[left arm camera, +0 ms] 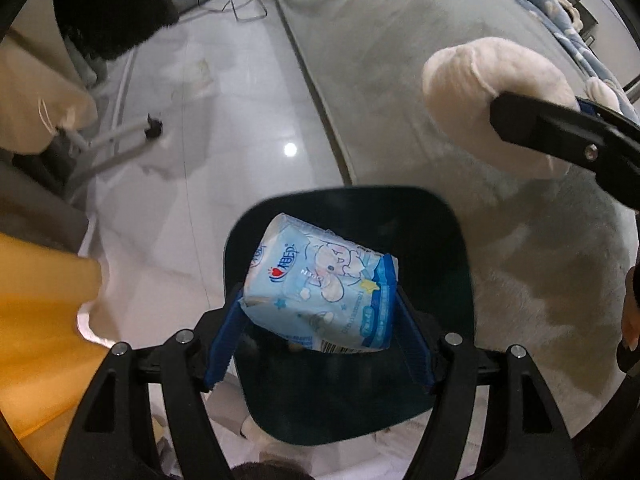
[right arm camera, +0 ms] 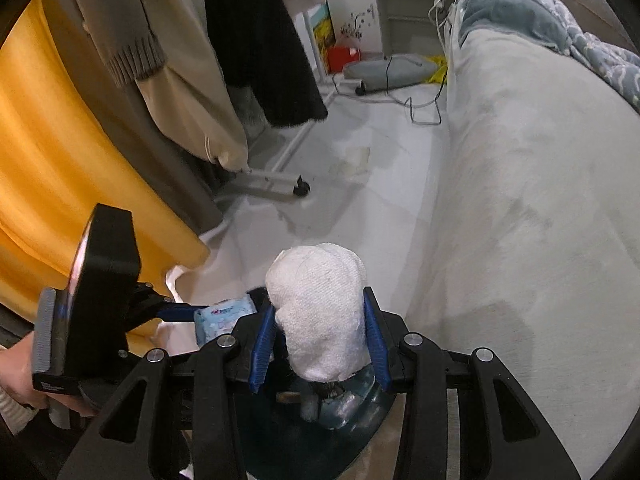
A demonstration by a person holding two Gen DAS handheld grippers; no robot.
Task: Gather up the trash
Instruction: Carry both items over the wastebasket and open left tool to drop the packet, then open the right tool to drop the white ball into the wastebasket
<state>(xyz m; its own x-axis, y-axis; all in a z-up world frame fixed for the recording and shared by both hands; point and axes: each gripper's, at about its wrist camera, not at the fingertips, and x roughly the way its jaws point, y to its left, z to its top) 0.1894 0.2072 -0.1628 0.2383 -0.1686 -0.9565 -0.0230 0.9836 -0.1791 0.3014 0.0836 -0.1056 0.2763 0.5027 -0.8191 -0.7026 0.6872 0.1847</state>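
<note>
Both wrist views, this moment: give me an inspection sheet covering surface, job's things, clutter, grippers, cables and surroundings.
Surface: glossy white tiled floor, with a faint stain further off.
Job's things: light blue printed tissue packet and crumpled white cloth wad, both held over the dark teal bin.
Clutter: red box and a yellow item by the far wall.
Grippers: left hand-held gripper shut on the packet; right hand-held gripper shut on the wad.
Cables: black and white cords trailing on the floor near the bed.
Surroundings: grey-covered bed, orange curtain, clothes on a wheeled white rack.
</note>
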